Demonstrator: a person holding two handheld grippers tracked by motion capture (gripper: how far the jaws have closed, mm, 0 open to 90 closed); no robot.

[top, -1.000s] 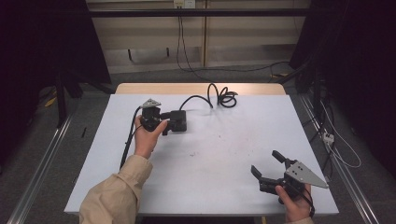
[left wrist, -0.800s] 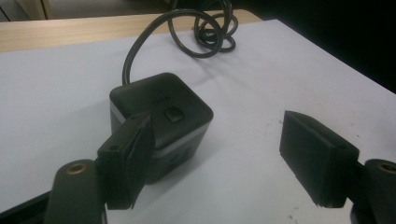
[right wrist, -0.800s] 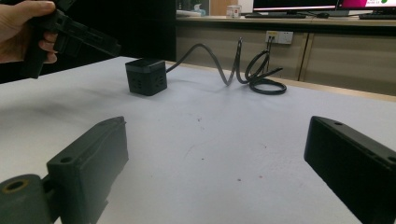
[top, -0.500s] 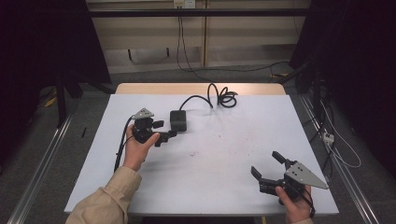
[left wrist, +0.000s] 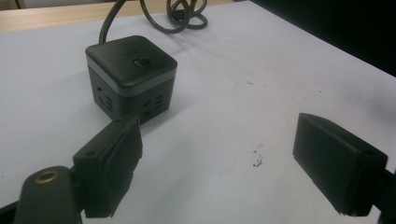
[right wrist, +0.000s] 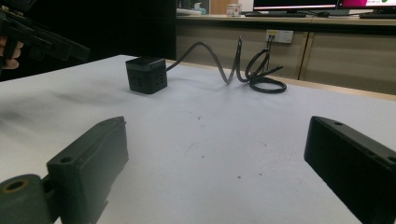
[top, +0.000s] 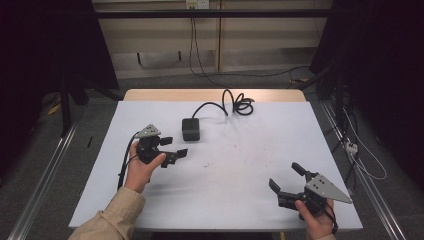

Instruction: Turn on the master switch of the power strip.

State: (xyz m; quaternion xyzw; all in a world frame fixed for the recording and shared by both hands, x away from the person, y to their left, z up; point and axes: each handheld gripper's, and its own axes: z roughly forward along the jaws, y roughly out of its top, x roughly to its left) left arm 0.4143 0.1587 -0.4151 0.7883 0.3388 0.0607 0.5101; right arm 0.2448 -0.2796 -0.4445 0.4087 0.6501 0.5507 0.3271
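Observation:
A black cube power strip (top: 191, 128) (left wrist: 130, 77) (right wrist: 146, 74) sits on the white table, its thick black cable (top: 235, 102) (right wrist: 252, 70) coiling toward the far edge. My left gripper (top: 173, 146) (left wrist: 217, 158) is open, held just left of and nearer than the cube, with nothing between its jaws. Near the front right corner my right gripper (top: 286, 176) (right wrist: 212, 168) is open and empty too, low over the table. In the right gripper view the left gripper (right wrist: 42, 39) appears at the upper left, held by a hand.
The white table top (top: 240, 160) has a wooden strip (top: 165, 95) along its far edge. A wall socket (right wrist: 277, 35) and monitors stand behind the table. Metal rails (top: 45, 175) run along the floor on both sides.
My left gripper has drawn back from the cube toward the near left, letting it go. The cube stays where it was. The right gripper has not moved.

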